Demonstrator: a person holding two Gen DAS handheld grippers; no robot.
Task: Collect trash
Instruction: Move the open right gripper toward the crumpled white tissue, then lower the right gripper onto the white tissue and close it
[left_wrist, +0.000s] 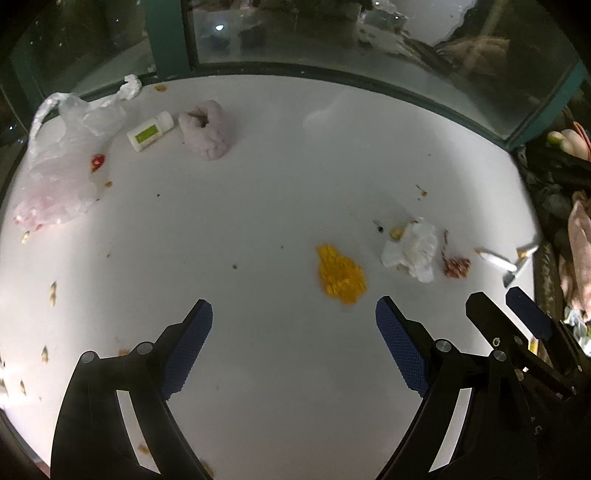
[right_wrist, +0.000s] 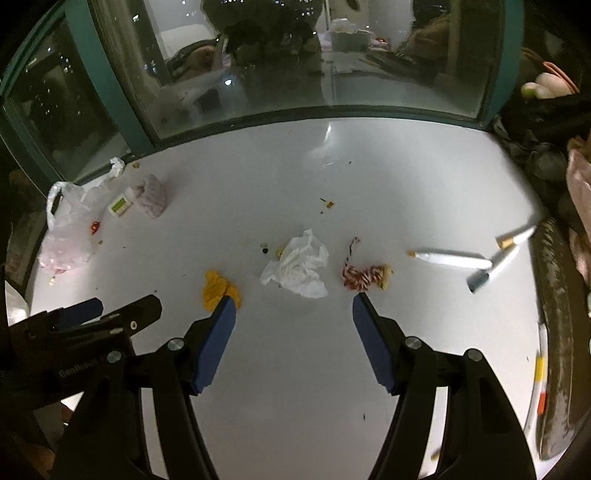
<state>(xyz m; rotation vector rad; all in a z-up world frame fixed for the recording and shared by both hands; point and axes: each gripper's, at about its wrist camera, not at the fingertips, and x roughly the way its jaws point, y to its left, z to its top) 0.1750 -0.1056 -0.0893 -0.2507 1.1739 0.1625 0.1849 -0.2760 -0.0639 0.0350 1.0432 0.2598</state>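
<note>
Trash lies scattered on a white table (right_wrist: 295, 369). A crumpled white tissue (right_wrist: 297, 267) lies just beyond my right gripper (right_wrist: 294, 301), which is open with nothing between its blue pads. A yellow scrap (right_wrist: 218, 288) touches the tip of its left finger in this view, and a red-and-white string wad (right_wrist: 364, 275) lies by its right tip. My left gripper (left_wrist: 293, 314) is open and empty over bare table, with the yellow scrap (left_wrist: 341, 275) and the tissue (left_wrist: 412, 251) ahead to its right. The right gripper (left_wrist: 495, 299) shows at the edge of the left wrist view.
A thin plastic bag (left_wrist: 62, 162), a small white bottle with a green label (left_wrist: 149, 131) and a pale pink wad (left_wrist: 207, 129) lie at the far left. White pens (right_wrist: 476, 260) sit at the right. A window with teal frames (right_wrist: 295, 114) borders the table's far edge. Crumbs dot the surface.
</note>
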